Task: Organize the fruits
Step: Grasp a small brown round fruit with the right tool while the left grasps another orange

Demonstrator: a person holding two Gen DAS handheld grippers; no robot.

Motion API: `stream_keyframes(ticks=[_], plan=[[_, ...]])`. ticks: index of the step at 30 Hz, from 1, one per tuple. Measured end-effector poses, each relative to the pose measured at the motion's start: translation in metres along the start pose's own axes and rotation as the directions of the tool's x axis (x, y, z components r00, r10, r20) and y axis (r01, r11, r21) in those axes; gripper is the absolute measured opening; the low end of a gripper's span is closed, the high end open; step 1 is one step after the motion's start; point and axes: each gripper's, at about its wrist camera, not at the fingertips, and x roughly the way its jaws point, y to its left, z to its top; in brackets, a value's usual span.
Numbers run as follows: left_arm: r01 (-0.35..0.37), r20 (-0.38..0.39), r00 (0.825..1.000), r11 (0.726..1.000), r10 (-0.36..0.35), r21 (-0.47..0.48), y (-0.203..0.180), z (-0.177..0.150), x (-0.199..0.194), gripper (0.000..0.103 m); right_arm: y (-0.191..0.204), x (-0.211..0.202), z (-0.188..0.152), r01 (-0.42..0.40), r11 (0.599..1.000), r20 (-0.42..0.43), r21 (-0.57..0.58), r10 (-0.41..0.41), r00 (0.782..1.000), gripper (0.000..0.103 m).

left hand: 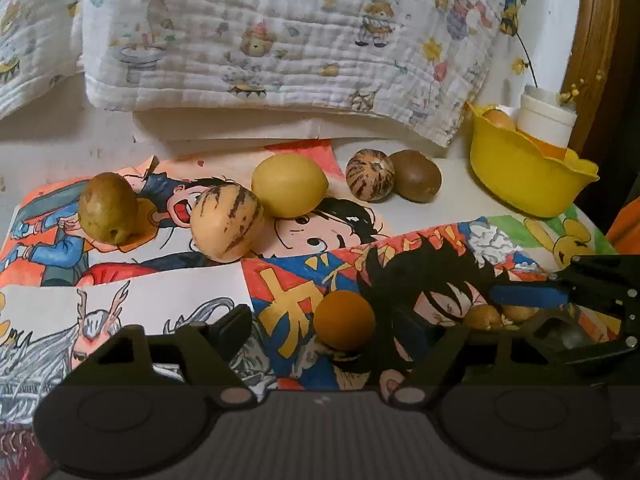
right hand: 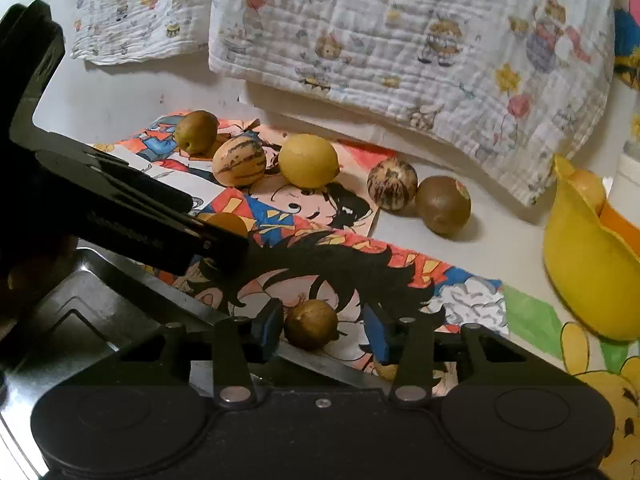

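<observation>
One fruit sits in the yellow bowl (left hand: 520,176) at right; five wait mid-frame. My left gripper (left hand: 344,332) brackets the orange fruit (left hand: 344,320), not pinching. My right gripper (right hand: 324,330) brackets the small brown fruit (right hand: 311,329), not squeezing.

Cloth, paper, plastic and fruit skins

Across the top a crinkled muslin cloth (left hand: 280,40) hangs matt; matt paper drawings (left hand: 168,256) cover the smooth white worktop (right hand: 500,240); at right the yellow bowl (left hand: 520,172) looks glossy plastic; the lemon (left hand: 290,186) is smooth, the kiwi (left hand: 416,176) dull; hand-held gripper (right hand: 324,330) matt black plastic.
</observation>
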Motion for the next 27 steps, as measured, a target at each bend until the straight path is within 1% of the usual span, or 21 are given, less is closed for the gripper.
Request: stream_keyframes(ticks=[2, 4, 6, 10, 14, 15, 17, 20, 22, 24, 27], plan=[[-0.005, -0.007, 1.0, 1.0, 0.005, 0.005, -0.001, 0.001, 0.002, 0.075, -0.001, 0.001, 0.001, -0.009, 1.0, -0.005, 0.011, 0.009, 1.0, 0.045], [-0.021, -0.013, 1.0, 1.0, 0.021, 0.017, -0.003, 0.001, 0.005, 0.074, -0.001, 0.002, 0.001, -0.02, 1.0, -0.009, 0.021, 0.021, 1.0, 0.042], [-0.037, -0.012, 0.999, 0.999, 0.037, 0.028, -0.004, 0.0, 0.006, 0.071, -0.001, 0.002, 0.002, -0.03, 0.999, -0.013, 0.032, 0.031, 0.999, 0.04], [-0.047, -0.01, 0.999, 0.999, 0.048, 0.026, -0.003, 0.0, 0.005, 0.067, -0.001, 0.003, 0.002, -0.042, 0.998, -0.019, 0.053, 0.043, 0.999, 0.032], [-0.065, 0.0, 0.998, 0.997, 0.065, 0.039, -0.004, 0.0, 0.002, 0.06, -0.001, 0.004, 0.002, -0.039, 0.998, -0.02, 0.059, 0.04, 0.999, 0.032], [-0.061, -0.001, 0.998, 0.997, 0.061, 0.043, -0.004, -0.001, 0.001, 0.052, -0.001, 0.004, 0.002, -0.039, 0.998, -0.02, 0.057, 0.04, 0.999, 0.032], [-0.05, -0.009, 0.999, 0.998, 0.051, 0.043, -0.005, -0.001, 0.001, 0.05, -0.001, 0.003, 0.002, -0.038, 0.998, -0.019, 0.054, 0.039, 0.999, 0.032], [-0.059, -0.004, 0.998, 0.996, 0.06, 0.071, -0.01, -0.003, 0.002, 0.05, 0.0, 0.004, 0.002, -0.034, 0.998, -0.019, 0.053, 0.035, 0.999, 0.032], [-0.055, 0.001, 0.998, 0.994, 0.056, 0.092, -0.012, -0.002, 0.005, 0.045, 0.0, 0.004, 0.002, -0.034, 0.998, -0.019, 0.051, 0.035, 0.999, 0.032], [-0.039, -0.005, 0.999, 0.994, 0.04, 0.099, -0.014, -0.002, 0.006, 0.037, 0.0, 0.003, 0.002, -0.033, 0.998, -0.019, 0.05, 0.034, 0.999, 0.031], [-0.051, -0.004, 0.999, 0.992, 0.051, 0.116, -0.018, -0.004, 0.004, 0.036, 0.0, 0.003, 0.002, -0.028, 0.998, -0.018, 0.05, 0.029, 0.999, 0.031]])
